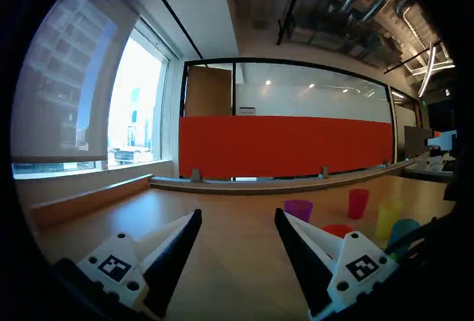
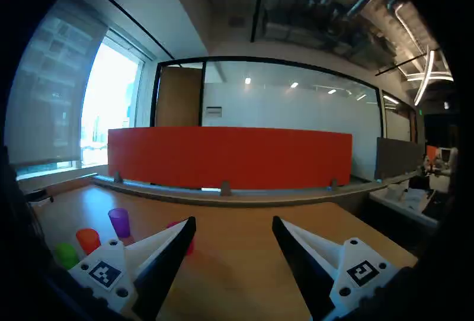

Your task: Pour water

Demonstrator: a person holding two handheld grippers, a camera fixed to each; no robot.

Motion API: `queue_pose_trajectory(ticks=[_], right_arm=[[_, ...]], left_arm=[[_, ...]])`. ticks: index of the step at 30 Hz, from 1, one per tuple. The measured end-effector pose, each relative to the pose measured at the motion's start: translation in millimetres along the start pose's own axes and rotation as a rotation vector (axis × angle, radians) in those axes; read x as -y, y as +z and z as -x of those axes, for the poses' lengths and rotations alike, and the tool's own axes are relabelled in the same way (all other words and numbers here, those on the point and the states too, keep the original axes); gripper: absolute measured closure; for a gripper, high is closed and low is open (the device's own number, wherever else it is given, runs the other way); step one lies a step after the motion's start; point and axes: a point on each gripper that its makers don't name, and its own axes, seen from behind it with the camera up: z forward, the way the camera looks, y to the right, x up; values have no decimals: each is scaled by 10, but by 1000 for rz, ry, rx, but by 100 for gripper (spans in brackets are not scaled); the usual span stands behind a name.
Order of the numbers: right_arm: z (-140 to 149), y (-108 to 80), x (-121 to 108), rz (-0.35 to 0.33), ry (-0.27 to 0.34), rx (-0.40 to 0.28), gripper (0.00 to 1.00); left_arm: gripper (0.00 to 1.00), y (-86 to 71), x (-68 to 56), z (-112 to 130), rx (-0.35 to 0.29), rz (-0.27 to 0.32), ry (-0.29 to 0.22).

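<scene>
Left gripper view: my left gripper (image 1: 237, 212) hangs low over the wooden counter (image 1: 237, 273). Jaws spread wide, nothing between them, only bare wood in the gap.

Cups stand in a loose cluster ahead and to the right of this gripper, all upright on the counter. The purple cup (image 1: 298, 208) is nearest the gap, just past my right finger's tip. The orange cup (image 1: 338, 230) is partly hidden behind that finger. The pink-red cup (image 1: 358, 202) is farther back. The yellow cup (image 1: 389, 217) and the teal cup (image 1: 404, 230) are close together at the far right. I cannot tell what any cup holds.

Right gripper view: my right gripper (image 2: 233, 219) is also low over the counter (image 2: 237, 267). Jaws spread, pinching nothing. Here the cups lie to the left: the purple cup (image 2: 119, 221) is upright, the orange cup (image 2: 88, 239) is near it, and a green cup (image 2: 67, 254) is at the edge. The pink-red cup (image 2: 190, 247) peeks out from behind my left finger.

Background, both views: an orange partition panel (image 1: 284, 146) runs along the counter's far edge, with a glass wall behind it. A bright window (image 1: 133, 108) is to the left, and exposed pipes run overhead.
</scene>
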Motion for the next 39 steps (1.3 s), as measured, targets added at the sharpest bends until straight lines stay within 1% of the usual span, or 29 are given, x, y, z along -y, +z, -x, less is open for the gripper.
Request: queue_pose_trajectory(ticks=[6, 12, 21, 30, 39], right_arm=[[-29, -11, -9, 1, 2, -4, 0], [-54, -23, -41, 5, 1, -9, 0], [-46, -52, -86, 9, 6, -13, 0], [-39, -90, -102, 9, 4, -14, 0], [-30, -113, -170, 15, 2, -19, 0]], left_arm=[[9, 20, -83, 50, 6, 10, 18], [9, 41, -155, 78, 9, 21, 16], [9, 55, -148, 117, 20, 21, 3], [9, 83, -177, 200, 47, 30, 6], [9, 100, -190, 216, 54, 36, 8]])
